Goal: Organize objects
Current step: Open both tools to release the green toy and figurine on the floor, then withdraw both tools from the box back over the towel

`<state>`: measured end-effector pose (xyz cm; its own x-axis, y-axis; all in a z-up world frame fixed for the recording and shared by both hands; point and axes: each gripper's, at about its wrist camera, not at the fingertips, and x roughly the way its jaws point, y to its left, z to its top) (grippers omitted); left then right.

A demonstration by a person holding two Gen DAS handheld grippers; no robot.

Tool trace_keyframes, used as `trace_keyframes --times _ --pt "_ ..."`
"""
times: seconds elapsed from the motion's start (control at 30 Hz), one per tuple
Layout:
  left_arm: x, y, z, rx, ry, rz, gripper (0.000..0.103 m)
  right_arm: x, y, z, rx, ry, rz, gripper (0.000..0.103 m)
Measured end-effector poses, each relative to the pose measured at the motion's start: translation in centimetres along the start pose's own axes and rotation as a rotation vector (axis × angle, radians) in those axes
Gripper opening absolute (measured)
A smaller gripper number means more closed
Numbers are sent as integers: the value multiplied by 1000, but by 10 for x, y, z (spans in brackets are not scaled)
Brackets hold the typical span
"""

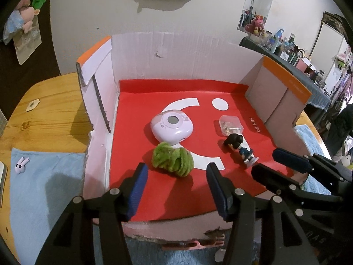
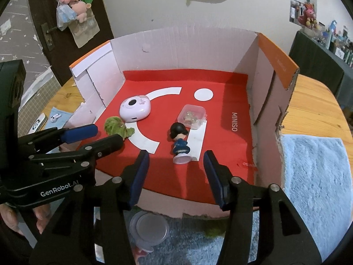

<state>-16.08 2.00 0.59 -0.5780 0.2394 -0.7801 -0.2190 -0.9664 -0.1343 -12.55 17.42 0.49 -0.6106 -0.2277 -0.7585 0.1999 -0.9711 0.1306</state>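
An open cardboard box [image 1: 176, 61] with a red floor holds a pink toy camera [image 1: 172, 128], a green fuzzy scrunchie [image 1: 173, 160], a small clear plastic case [image 1: 230, 124] and a black-haired figurine [image 1: 239, 146] in blue. My left gripper [image 1: 176, 167] is open at the box's near edge, with the scrunchie just beyond its tips and untouched. My right gripper [image 2: 176, 154] is open too. The figurine [image 2: 179, 141] stands upright on its clear base between the right fingertips, clear of both pads. The left gripper [image 2: 107, 134] shows in the right wrist view, beside the scrunchie [image 2: 117, 127].
The box sits on a wooden table [image 1: 44, 114] with light blue towels [image 2: 313, 176] on both sides. A small bunny-shaped earbud [image 1: 21, 165] lies on the left towel. A clear round lid [image 2: 150, 225] lies before the box. A person's hand [image 2: 39, 220] holds the left gripper.
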Motion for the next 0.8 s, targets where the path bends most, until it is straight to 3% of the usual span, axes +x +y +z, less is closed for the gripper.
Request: trace_keyframes --times 0.03,0.1,0.37,0.47,0.67,0.8 --pt "-2 -1 -1 1 -3 3 63 -1 1 -1 -1 -2 -2 50" --pt "-5 -1 -3 -1 -14 20 78 -3 1 -3 1 -4 -3 50" --pt "-17 5 -10 -28 -34 32 79 -12 6 -9 -2 -15 -9 50" --pt "-19 4 -12 -31 -36 35 79 -16 8 -10 -4 -17 -8 58" --pt "-27 7 -19 -37 -46 46 84 -23 11 -15 -10 -28 -15 59" --pt "-31 6 -22 -33 -52 53 85 -29 14 -18 -16 -37 -16 66"
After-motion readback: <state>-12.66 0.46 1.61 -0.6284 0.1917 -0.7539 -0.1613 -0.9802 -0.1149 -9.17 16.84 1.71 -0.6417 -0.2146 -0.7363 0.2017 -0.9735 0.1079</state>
